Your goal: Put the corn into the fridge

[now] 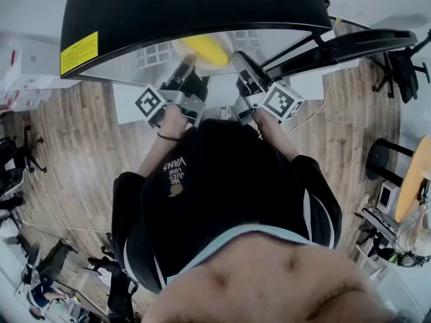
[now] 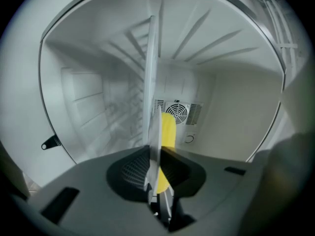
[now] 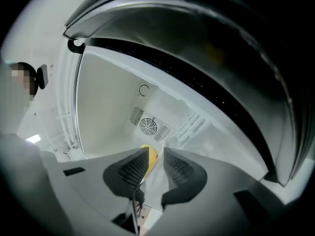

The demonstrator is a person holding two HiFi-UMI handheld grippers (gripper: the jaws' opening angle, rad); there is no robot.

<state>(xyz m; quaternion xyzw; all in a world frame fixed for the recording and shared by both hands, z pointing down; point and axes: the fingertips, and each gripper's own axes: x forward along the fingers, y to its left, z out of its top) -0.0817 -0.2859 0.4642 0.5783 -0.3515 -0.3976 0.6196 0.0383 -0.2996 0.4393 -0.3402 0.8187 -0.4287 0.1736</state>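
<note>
Inside the fridge (image 2: 236, 107), the left hand-held gripper (image 2: 156, 156) clamps the corn (image 2: 168, 129); the right hand-held gripper (image 3: 156, 155) stands released.

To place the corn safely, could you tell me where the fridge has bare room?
Bare on both sides of the thin sheet: towards the ribbed wall and the plain wall, back to the fan. Crowded at the front, where the left gripper, right gripper and corn meet that sheet.

The corn (image 1: 202, 49) lies on the shelf (image 2: 153, 82) inside the fridge (image 1: 188, 5), before the fan (image 2: 176, 113) on the far wall. The left gripper (image 1: 185, 69) and the right gripper (image 1: 242, 66) reach in side by side.
</note>
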